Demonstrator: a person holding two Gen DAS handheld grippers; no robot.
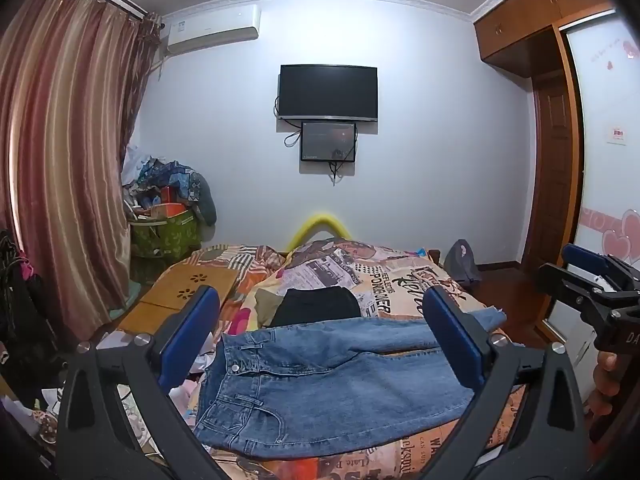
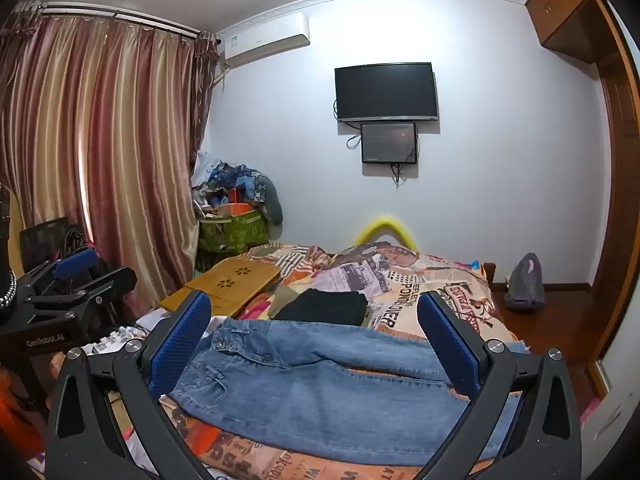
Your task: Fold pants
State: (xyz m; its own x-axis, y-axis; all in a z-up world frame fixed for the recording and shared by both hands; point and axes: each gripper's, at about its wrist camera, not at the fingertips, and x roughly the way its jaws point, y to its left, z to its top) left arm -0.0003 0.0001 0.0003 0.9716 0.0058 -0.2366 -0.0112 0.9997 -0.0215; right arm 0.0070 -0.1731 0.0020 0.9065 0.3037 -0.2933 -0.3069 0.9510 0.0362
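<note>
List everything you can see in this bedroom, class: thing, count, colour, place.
jeans: one, blue, flat on bed, nearest
black garment: one, folded, behind jeans
bedspread: one, newsprint pattern, on bed
tray table: one, wooden, bed's left side
curtain: one, striped pink, left
TV: one, black, wall
small screen: one, below TV
air conditioner: one, white, high
left hand-held gripper: open, above jeans
right hand-held gripper: open, above jeans

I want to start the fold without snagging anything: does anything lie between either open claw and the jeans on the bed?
Nothing visible does. The jeans lie flat on the bedspread, bare on top, right ahead of the open left claw and the open right claw. The black folded garment lies beyond them, out of the way.
</note>
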